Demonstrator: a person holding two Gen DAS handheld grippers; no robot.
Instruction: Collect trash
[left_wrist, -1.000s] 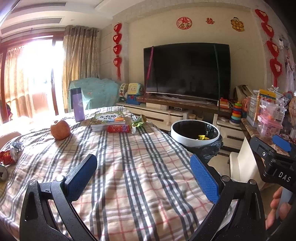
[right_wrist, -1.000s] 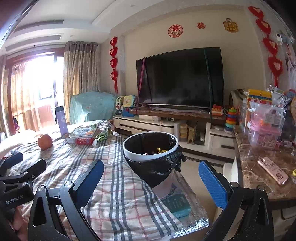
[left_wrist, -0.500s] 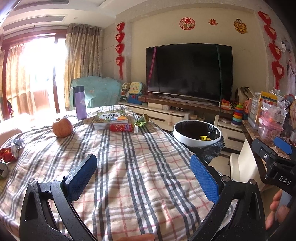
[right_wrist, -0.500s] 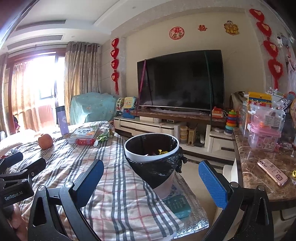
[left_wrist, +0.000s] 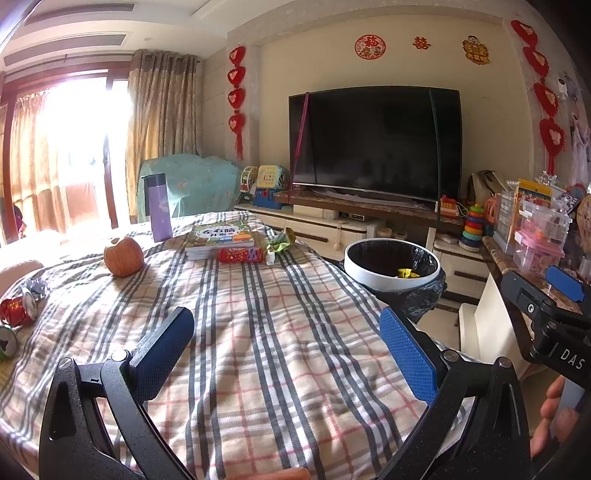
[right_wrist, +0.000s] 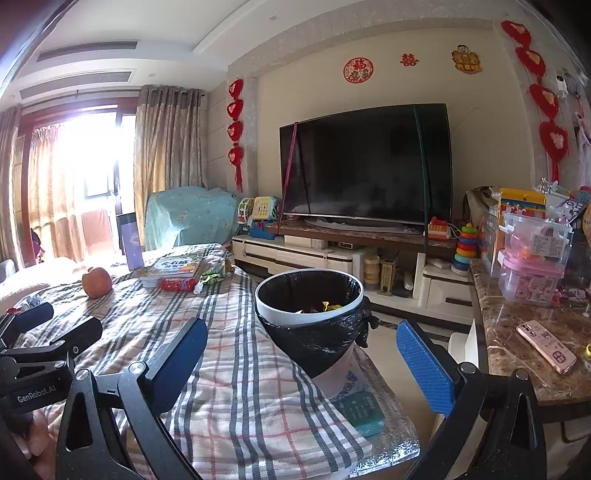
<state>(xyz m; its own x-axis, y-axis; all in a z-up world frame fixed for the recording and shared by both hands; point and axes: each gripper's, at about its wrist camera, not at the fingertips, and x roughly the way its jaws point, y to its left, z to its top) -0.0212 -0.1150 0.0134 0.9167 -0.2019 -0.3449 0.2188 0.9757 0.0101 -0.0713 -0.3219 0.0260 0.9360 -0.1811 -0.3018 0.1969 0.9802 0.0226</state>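
Living-room table covered with a plaid cloth (left_wrist: 288, 332), seen from both grippers. The left gripper (left_wrist: 286, 347) hovers above the near part of the cloth, its blue-padded fingers (left_wrist: 406, 354) spread wide with nothing between them. The right gripper (right_wrist: 301, 360) is held level beyond the table's right edge, fingers likewise wide apart and empty, framing the bin (right_wrist: 310, 306). In the left view, part of the hand (left_wrist: 550, 417) holding the right gripper shows at the lower right.

The bin, white-rimmed and lined with a black bag, stands upright just beside the table's right edge, its mouth open upward; a yellow scrap (left_wrist: 406, 273) lies inside.

At the far end of the table a red wrapper (left_wrist: 240, 254) lies with its long axis running left to right, touching the front of a stack of books (left_wrist: 219, 238). Just right of it sits a crumpled green wrapper (left_wrist: 280, 242). At the left edge lie a red can (left_wrist: 16, 310), on its side, and crumpled foil (left_wrist: 35, 286). An apple (left_wrist: 123, 256) and an upright purple flask (left_wrist: 159, 206) stand near the books.
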